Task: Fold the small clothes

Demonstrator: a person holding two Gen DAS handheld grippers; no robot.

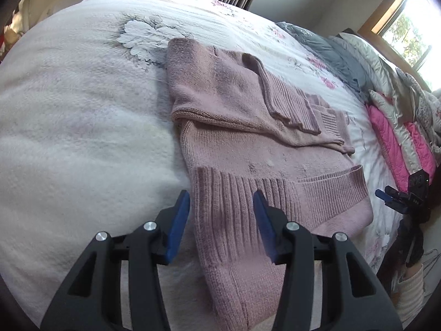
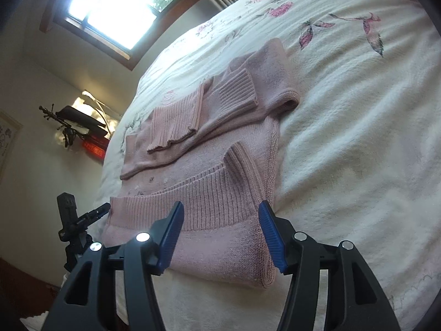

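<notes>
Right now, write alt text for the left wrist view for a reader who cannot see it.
A pink knit sweater lies partly folded on a white floral bedspread, sleeves crossed over its body. The open left hand-held gripper hovers at the ribbed hem with blue fingers apart; the right hand-held gripper shows at the frame's right edge, near the window.

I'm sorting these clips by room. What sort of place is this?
Most likely a bedroom: a pink knit sweater lies on a bed with a floral white blanket, bedding is piled at one side, and a window lights the room.
</notes>
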